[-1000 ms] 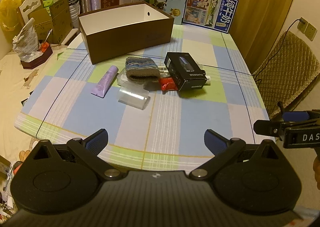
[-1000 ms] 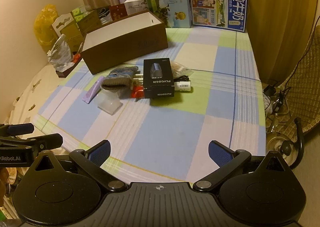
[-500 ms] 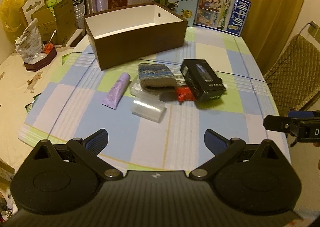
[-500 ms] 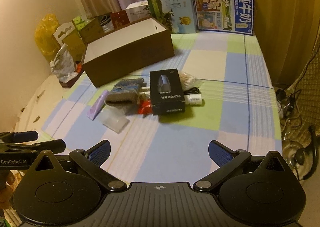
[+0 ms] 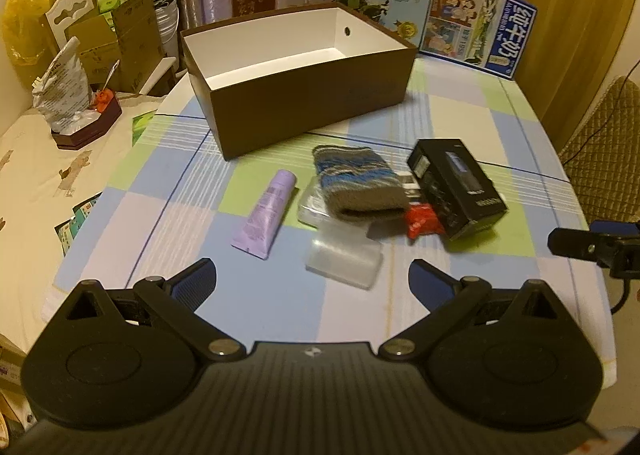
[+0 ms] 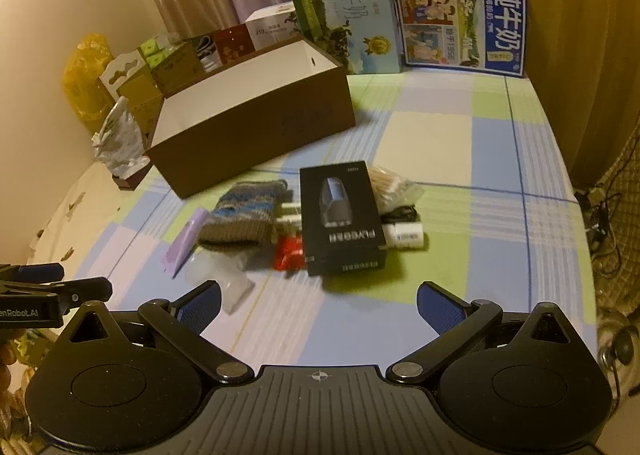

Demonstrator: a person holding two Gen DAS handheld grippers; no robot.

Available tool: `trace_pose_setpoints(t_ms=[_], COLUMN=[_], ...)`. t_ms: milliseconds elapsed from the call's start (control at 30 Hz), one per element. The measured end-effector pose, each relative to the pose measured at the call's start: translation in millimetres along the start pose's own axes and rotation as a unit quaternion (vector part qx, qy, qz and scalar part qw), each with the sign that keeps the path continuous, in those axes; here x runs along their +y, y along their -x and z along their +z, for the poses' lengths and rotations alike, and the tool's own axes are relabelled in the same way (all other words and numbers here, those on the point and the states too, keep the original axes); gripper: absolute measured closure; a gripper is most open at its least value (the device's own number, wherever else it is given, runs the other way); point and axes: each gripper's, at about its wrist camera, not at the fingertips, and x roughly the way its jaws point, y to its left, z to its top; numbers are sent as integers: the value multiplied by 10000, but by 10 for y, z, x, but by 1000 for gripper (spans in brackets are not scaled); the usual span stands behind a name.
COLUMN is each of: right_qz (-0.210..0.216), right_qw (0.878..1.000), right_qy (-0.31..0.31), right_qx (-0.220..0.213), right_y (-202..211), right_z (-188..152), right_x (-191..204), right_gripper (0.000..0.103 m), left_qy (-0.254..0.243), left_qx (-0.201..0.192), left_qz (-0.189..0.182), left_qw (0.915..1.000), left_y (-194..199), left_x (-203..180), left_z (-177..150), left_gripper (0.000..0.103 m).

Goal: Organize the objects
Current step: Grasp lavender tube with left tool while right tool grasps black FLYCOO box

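While both the left gripper (image 5: 312, 283) and right gripper (image 6: 318, 305) hover spread wide and empty, the cluttered items, black box (image 6: 340, 217) included, lie before the brown box (image 5: 296, 83)

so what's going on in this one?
A person holds a gripper in each hand over a checked table. Both the left gripper and the right gripper are open and empty, above the table's near edge. A loose pile waits ahead: purple tube, knitted striped piece, clear plastic case, red packet and black product box. The brown box behind them shows nothing inside. Nothing is gripped yet.
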Motion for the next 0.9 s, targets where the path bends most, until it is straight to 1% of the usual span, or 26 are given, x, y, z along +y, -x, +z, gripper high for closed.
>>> trace_pose_setpoints(t_ms=[267,500,567,700,767,900], right_qz=[2,-103,-142,-230,-312,-418], right_qw=[10000,9999,9998,9995,9993,9985], right_qy=[1,128,162,198,180,287], right_qx=[-66,-32,-13,59,104,194], right_y=[-414,-760,-849,-1061,-1183,-1385], right_z=[185,274,295,338,362,398], right_x=[-57,-97,-100,-124,-149,-160], right_gripper=[2,2,5,15,17,18], left_qy=[-108,-248,-319,-437,-471,-516], left_qx=[51,132,157,243,274,369], left_qz=[-18,-111,-143,-156,-184,-210], left_qw=[9999,9995,9993,9986,9983,9978], left_y=[-410,-795,-908,-1118,-1215,-1386], left_x=[246,414,447,501,530,581], left_z=[218,355,392,453,476,506], left_gripper=[2,3,4,6,6,6])
